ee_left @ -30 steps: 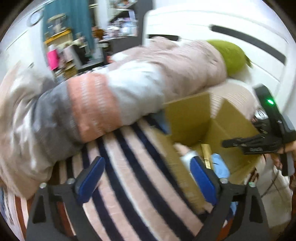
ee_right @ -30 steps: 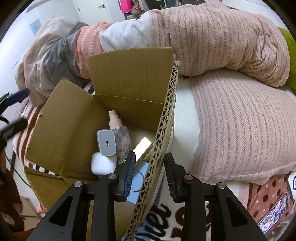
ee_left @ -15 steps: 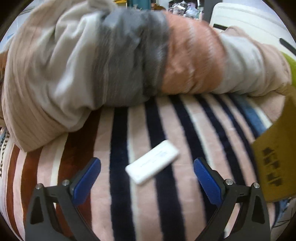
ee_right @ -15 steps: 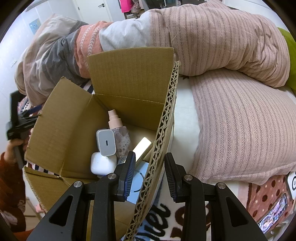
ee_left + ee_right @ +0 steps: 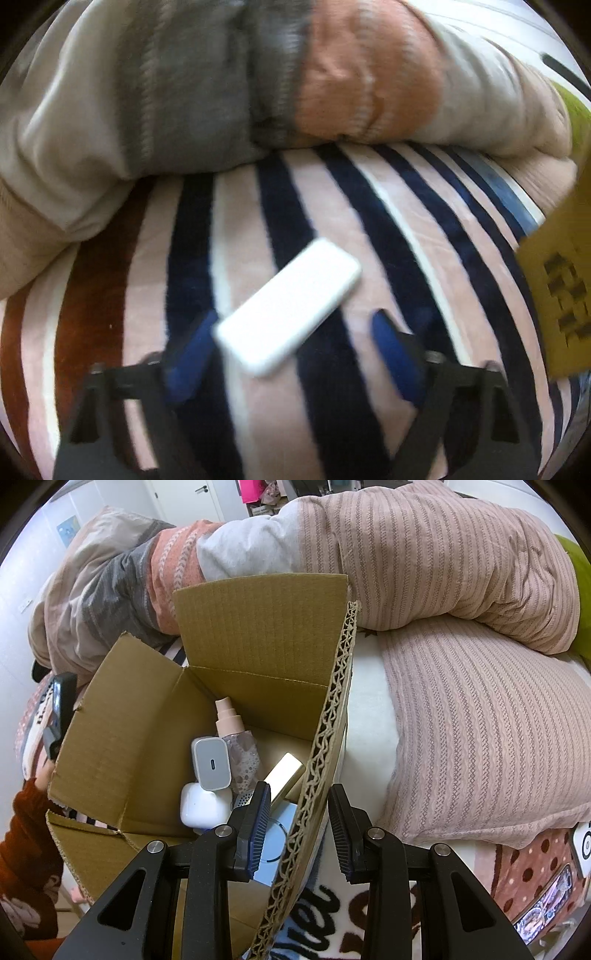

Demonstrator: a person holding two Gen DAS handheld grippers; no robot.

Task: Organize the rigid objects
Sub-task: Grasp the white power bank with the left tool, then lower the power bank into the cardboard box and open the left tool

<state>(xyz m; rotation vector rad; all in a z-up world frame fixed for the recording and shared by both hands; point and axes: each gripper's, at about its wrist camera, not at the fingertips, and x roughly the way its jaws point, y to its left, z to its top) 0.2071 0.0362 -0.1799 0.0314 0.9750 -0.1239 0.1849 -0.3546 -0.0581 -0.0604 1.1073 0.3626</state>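
Left gripper point(image 5: 291, 354) hangs over the striped blanket point(image 5: 369, 229), its blue-padded jaws closing around a flat white slab point(image 5: 291, 310) with rounded corners; I see that slab lying diagonally between the pads, from 7 up to 1 o'clock, and neither pad presses it yet. The picture is blurred. Plush navy, pink, white and rust stripes run beneath it, and a soft bundle of knitted bedding point(image 5: 221, 92) in grey, beige and salmon bulges across 12 o'clock. At 3 o'clock a printed cardboard corner cuts in.

Right gripper point(image 5: 295, 827) straddles the corrugated wall of the cardboard box point(image 5: 258, 627). Its ribbed pads sit either side of the fluted edge; the left pad is close against it, the right stands apart, so I cannot tell if it truly clamps. Inside the box, at 9 to 10 o'clock from my fingers, lie a glossy white earbud case point(image 5: 201, 806), a square white charger point(image 5: 211, 762), a pink spray bottle point(image 5: 231, 725) and a shiny gold bar point(image 5: 284, 775). A ribbed pink quilt point(image 5: 480, 738) fills 2 o'clock.
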